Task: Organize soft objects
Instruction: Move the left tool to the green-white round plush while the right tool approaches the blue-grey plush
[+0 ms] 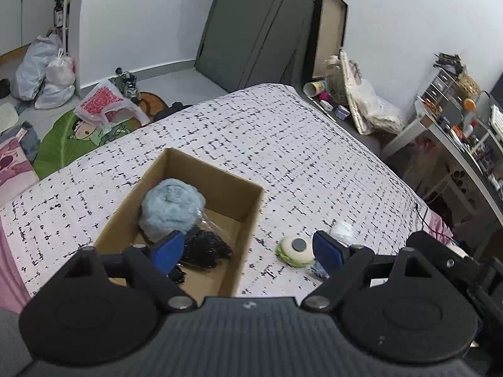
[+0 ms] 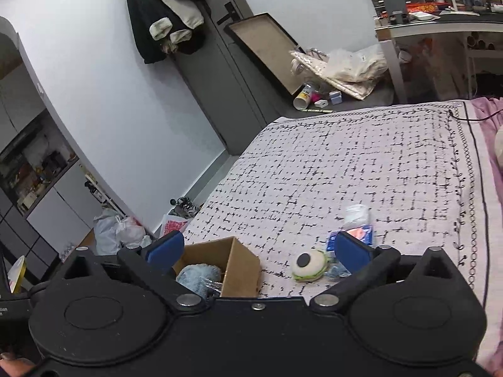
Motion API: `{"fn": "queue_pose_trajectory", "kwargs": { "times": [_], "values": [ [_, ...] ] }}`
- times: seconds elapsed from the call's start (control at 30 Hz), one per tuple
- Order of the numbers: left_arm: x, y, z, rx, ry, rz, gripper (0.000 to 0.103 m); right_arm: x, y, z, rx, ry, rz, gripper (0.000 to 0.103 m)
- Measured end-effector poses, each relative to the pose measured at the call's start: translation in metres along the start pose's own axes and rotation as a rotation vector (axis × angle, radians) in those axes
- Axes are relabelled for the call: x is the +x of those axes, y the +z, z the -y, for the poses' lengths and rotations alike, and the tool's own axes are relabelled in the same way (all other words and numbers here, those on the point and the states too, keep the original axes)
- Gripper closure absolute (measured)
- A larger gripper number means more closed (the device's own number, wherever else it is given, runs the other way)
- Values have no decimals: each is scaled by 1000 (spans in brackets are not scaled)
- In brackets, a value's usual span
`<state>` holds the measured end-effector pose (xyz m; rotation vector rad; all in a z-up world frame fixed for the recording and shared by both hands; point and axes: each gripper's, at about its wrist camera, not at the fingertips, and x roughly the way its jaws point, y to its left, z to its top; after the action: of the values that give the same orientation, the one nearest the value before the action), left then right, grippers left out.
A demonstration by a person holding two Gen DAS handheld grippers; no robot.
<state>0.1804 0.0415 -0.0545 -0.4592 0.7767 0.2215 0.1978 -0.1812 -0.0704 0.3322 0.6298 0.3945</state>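
An open cardboard box (image 1: 248,210) sits on the patterned bedspread (image 1: 283,144). Inside it lie a fluffy light-blue soft thing (image 1: 171,209) and a black item in clear wrap (image 1: 204,249). To the box's right rests a round cream plush with a dark eye and a green rim (image 1: 297,249), with a white wrapped packet (image 1: 341,231) behind it. My left gripper (image 1: 248,251) hangs open above the box's near right corner, holding nothing. My right gripper (image 2: 259,249) is wide open and empty; the box (image 2: 242,264), the blue soft thing (image 2: 196,278), the plush (image 2: 309,265) and a blue-and-pink packet (image 2: 358,231) lie below it.
Beyond the bed's far edge the floor holds plastic bags (image 1: 47,72), a green leaf-shaped mat (image 1: 63,144) and shoes. A grey door (image 1: 251,28) is behind. Clutter and a desk with shelves (image 1: 456,119) stand to the right. Pink bedding (image 2: 493,163) lies at the right edge.
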Motion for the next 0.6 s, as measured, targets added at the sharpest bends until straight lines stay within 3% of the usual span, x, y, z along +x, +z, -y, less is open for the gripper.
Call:
{"fn": "queue_pose_trajectory", "kwargs": {
  "times": [0.6],
  "values": [
    [-4, -22, 58, 127, 47, -8, 15, -31, 8, 52, 15, -19, -12, 0]
  ]
}}
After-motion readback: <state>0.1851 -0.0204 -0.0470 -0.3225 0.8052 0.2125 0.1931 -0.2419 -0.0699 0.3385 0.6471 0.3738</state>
